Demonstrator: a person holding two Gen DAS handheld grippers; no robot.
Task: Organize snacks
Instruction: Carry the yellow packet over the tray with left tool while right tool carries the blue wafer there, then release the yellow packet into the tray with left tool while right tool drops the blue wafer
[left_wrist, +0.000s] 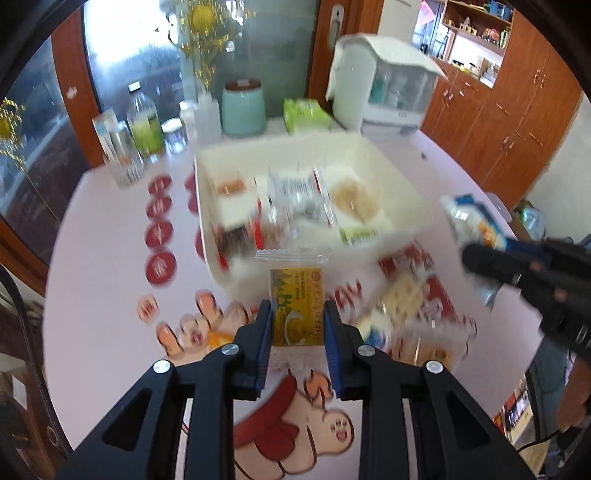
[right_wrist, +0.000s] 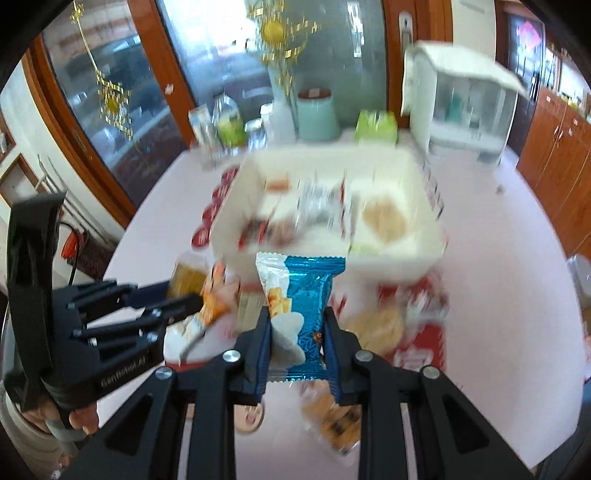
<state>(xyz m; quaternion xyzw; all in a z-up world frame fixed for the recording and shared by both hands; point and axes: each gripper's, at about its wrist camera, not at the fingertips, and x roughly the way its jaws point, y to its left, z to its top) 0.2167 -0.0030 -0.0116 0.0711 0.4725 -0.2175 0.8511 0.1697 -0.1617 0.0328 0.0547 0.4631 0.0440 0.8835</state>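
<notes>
Above the pale pink table (left_wrist: 103, 229), just short of the white bin (left_wrist: 402, 173), the left gripper (left_wrist: 297, 314) is clamping a yellow snack packet (left_wrist: 295, 295) between its blue pads. Beside it, the right gripper (right_wrist: 297, 321) is pinching a blue snack packet (right_wrist: 306, 295), held upright. Several wrapped snacks are already lying in the bin; more packets are resting on the table below.

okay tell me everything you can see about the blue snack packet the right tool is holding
The blue snack packet is a shiny foil pillow pack, blue with a white side printed with golden snack pieces, crimped at both ends. It stands roughly upright, clamped between the pads of the right tool, held above the pink table, in front of the white bin. Nothing else touches it.
</notes>
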